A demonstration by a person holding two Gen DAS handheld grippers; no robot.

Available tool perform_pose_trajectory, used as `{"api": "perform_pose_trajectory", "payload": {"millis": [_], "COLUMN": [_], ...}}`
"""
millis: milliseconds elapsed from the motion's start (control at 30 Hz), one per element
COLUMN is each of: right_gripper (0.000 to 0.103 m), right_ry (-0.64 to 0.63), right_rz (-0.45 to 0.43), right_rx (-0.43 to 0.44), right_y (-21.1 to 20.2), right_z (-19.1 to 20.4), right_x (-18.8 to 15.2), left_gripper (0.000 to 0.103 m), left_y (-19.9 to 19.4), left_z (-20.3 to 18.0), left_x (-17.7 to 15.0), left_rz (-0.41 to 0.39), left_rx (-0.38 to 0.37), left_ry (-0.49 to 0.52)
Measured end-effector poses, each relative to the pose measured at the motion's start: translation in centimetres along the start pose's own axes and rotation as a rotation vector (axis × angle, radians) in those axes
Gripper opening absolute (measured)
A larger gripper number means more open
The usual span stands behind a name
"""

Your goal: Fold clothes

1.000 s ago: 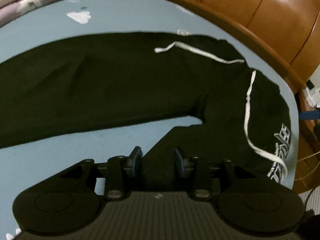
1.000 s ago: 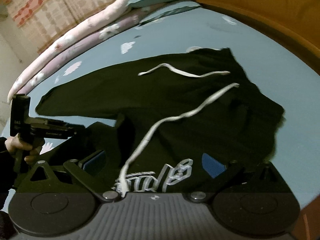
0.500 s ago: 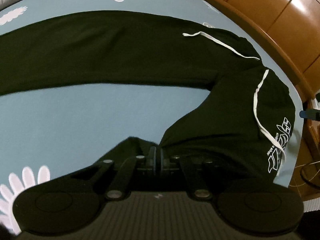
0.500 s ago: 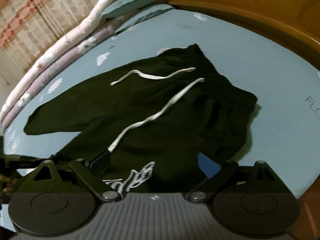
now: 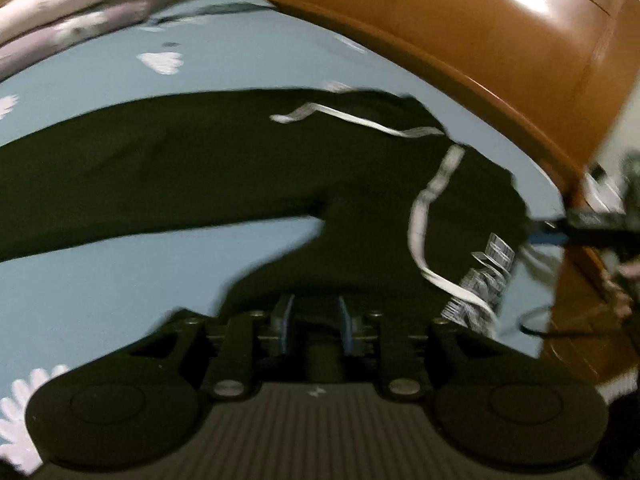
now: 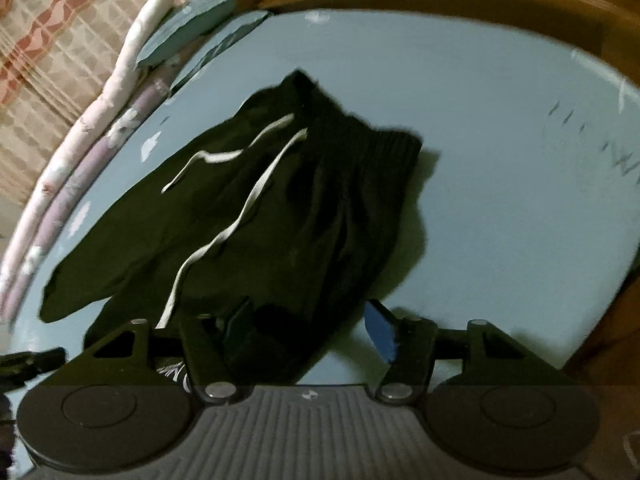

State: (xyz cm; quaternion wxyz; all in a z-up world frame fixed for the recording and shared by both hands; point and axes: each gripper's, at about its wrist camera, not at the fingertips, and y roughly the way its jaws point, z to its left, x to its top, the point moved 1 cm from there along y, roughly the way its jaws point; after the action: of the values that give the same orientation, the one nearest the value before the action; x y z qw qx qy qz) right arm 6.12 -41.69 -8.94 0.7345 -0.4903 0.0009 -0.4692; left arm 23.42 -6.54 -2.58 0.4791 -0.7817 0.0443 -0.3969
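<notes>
Close in on the left gripper, the fingers stand a narrow gap apart and are opening; dark cloth of the black trousers bunches right at the gap, though blur makes it hard to say whether the pads bite on it or merely straddle it. Over on the right gripper, the fingers are set fairly wide and closing, with the near hip edge of the trousers lying between them; the blue pad on one side stands clear of the cloth over bare sheet, so nothing is pinched there yet. The trousers lie spread on the blue bedsheet, legs parted in a V, waistband towards the far corner of the right view, white drawstring trailing down across the front. My read: this is the opening fold, taking one leg and one hip to lay one half over the other. The next move calls for a firm pinch at both points, then a lift and a sweep across together, keeping the cloth taut so the leg lands squarely on its twin. Beyond the trousers, rolled bedding lines the far edge of the bed, and the wooden bed frame curves behind.
</notes>
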Motion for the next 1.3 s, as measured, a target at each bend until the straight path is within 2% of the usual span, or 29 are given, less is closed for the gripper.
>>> {"api": "perform_pose_trajectory", "payload": {"millis": [100, 300, 500, 700, 800, 900, 1033, 1167, 1233, 1300], "right_gripper": [0.069, 0.075, 0.093, 0.095, 0.099, 0.099, 0.099, 0.096, 0.091, 0.085], "right_ry": [0.058, 0.196, 0.299, 0.228, 0.167, 0.179, 0.216, 0.244, 0.270, 0.273], "right_rz": [0.013, -0.062, -0.088, 0.001, -0.001, -0.031, -0.043, -0.098, -0.124, -0.131], "right_rx": [0.061, 0.186, 0.347, 0.462, 0.480, 0.492, 0.614, 0.699, 0.722, 0.711], "right_y": [0.8, 1.7, 2.8, 3.7, 4.3, 4.9, 4.1, 2.1, 1.4, 1.0], "right_z": [-1.0, -3.5, -5.0, -2.8, -1.3, -0.7, -0.9, -1.5, -1.9, -2.0], "right_x": [-0.5, -0.1, 0.1, -1.8, -2.1, -1.4, -1.4, -1.5, -1.3, -1.1], "left_gripper": [0.028, 0.030, 0.031, 0.035, 0.035, 0.035, 0.036, 0.036, 0.036, 0.036], "left_y": [0.5, 2.2, 3.2, 3.3, 3.8, 4.0, 3.6, 3.4, 3.7, 3.7], "left_z": [-1.4, -2.9, -2.9, -2.5, -2.5, -2.6, -2.3, -1.2, -0.8, -0.7], "left_x": [-1.0, -2.5, -2.9, -2.7, -2.7, -2.6, -2.9, -3.6, -3.8, -3.9], "left_rz": [0.054, 0.135, 0.185, 0.192, 0.201, 0.205, 0.201, 0.210, 0.217, 0.215], "left_rx": [-0.066, -0.107, -0.100, -0.095, -0.093, -0.094, -0.084, -0.067, -0.068, -0.074], "left_ry": [0.041, 0.034, 0.019, 0.005, 0.001, 0.001, -0.005, -0.040, -0.052, -0.050]}}
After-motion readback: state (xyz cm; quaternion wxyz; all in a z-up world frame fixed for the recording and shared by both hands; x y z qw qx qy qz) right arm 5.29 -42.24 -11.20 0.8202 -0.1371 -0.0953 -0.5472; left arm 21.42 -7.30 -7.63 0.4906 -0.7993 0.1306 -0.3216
